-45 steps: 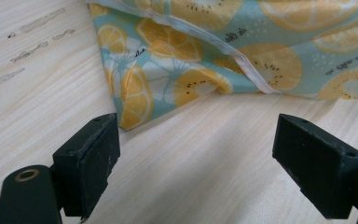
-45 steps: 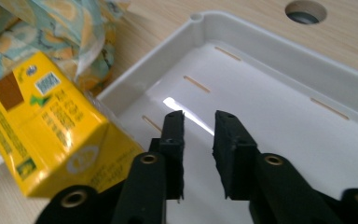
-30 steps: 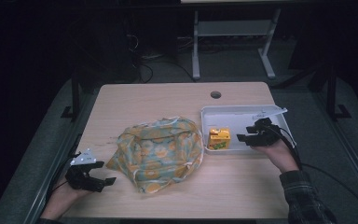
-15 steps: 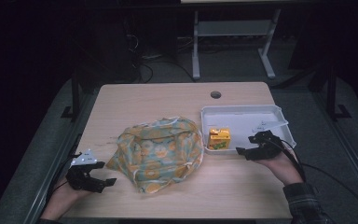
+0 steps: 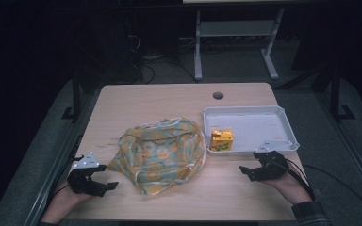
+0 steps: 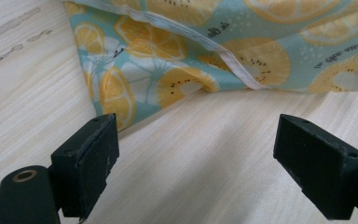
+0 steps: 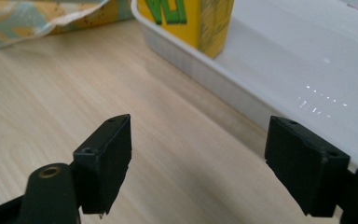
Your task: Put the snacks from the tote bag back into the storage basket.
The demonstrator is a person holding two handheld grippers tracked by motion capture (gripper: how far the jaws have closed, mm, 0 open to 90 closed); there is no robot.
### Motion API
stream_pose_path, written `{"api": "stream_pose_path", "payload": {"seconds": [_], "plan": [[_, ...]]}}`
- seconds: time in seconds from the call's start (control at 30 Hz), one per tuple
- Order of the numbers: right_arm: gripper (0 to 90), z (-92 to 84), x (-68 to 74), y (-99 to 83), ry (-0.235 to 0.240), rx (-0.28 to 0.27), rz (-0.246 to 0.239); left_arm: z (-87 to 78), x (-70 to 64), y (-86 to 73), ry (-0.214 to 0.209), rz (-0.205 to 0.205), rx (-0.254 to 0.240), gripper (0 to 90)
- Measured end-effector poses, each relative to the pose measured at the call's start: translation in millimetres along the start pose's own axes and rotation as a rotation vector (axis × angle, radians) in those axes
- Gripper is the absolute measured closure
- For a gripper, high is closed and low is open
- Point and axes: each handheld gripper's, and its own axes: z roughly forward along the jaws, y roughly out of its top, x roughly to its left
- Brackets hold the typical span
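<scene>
Yellow juice carton point(image 5: 221, 140) stands upright in the near-left corner of the white tray point(image 5: 264, 113), at about two o'clock on the table point(image 5: 169, 99). Just left of the tray lies the citrus-print cloth bag point(image 5: 162, 153), crumpled at the table's centre. The right gripper point(image 5: 244, 171), at four o'clock below the tray, has just been opening its jaws, nothing between them. The left gripper point(image 5: 109, 186), at eight o'clock beside the bag's corner, holds its jaws apart and empty.

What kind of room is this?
Probably a dim lab or workshop set up for recording. A plain wooden table with a cable hole holds a fruit-print bag and a white tray; cables lie on the floor behind.
</scene>
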Motion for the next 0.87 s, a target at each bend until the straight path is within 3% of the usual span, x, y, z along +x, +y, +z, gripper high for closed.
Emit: {"api": "stream_pose_path", "payload": {"seconds": [0.33, 0.43, 0.87], "plan": [[16.0, 4.0, 13.2, -26.3, 0.007, 0.032, -0.023, 4.3, -2.0, -1.1, 0.001, 0.034, 0.028, 13.7], [15.1, 6.9, 14.6, -27.3, 0.008, 0.051, -0.032, 4.6, -2.0, -0.9, 0.001, 0.044, 0.035, 13.7], [13.8, 8.0, 14.2, -27.2, -0.009, 0.039, -0.043, 6.1, -3.4, -1.0, -0.001, 0.056, 0.046, 13.8]]}}
